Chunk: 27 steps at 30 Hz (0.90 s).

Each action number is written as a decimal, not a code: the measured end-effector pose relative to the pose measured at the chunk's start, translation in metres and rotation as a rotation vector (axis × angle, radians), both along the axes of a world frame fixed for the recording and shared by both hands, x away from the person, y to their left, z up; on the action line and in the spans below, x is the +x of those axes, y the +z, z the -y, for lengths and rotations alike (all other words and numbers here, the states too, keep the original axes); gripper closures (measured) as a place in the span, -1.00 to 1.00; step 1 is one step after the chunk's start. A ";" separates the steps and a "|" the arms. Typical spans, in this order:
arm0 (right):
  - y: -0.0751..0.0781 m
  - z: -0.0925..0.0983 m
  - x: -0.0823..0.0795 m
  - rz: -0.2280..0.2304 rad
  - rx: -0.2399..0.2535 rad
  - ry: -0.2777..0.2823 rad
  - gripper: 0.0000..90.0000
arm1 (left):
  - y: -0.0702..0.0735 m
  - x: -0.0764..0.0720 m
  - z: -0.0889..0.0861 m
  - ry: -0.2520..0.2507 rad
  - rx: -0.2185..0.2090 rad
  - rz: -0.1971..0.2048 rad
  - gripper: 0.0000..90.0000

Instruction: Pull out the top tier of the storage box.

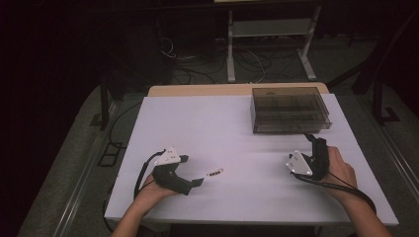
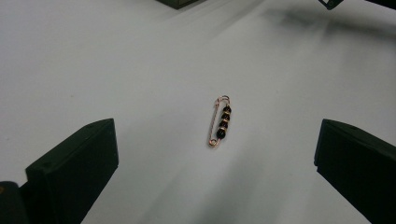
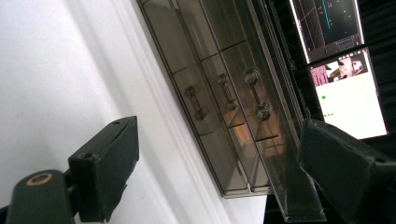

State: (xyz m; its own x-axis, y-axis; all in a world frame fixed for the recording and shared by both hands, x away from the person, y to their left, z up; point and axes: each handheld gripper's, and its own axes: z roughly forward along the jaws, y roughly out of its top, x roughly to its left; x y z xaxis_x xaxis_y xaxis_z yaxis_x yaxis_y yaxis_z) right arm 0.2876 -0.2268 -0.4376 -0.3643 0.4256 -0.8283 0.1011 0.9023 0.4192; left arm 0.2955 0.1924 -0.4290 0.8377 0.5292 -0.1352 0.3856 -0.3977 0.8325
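Now | safety pin (image 2: 220,122): copper wire, four black beads | lying flat

Copper-toned wire safety pin (image 2: 219,122) with glossy black beads; matt white table (image 1: 207,123); smoky translucent plastic drawer box (image 1: 289,109).

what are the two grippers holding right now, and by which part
Nothing is held. The left gripper is open, with the beaded safety pin lying loose on the table ahead of it. The right gripper is open, facing the drawer box.

Left tool (image 1: 200,182) near beaded pin (image 1: 215,173), drawer box (image 1: 289,109) beyond
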 end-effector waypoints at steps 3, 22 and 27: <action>0.000 0.001 0.001 -0.017 0.029 0.004 -0.73 | 0.000 0.000 0.000 0.002 0.000 0.003 -1.00; -0.001 0.003 0.004 -0.094 0.160 0.003 -0.73 | 0.000 0.000 0.000 0.003 0.008 0.006 -1.00; 0.000 0.006 0.006 -0.123 0.211 -0.004 -0.73 | 0.000 0.000 0.000 0.000 0.015 0.009 -1.00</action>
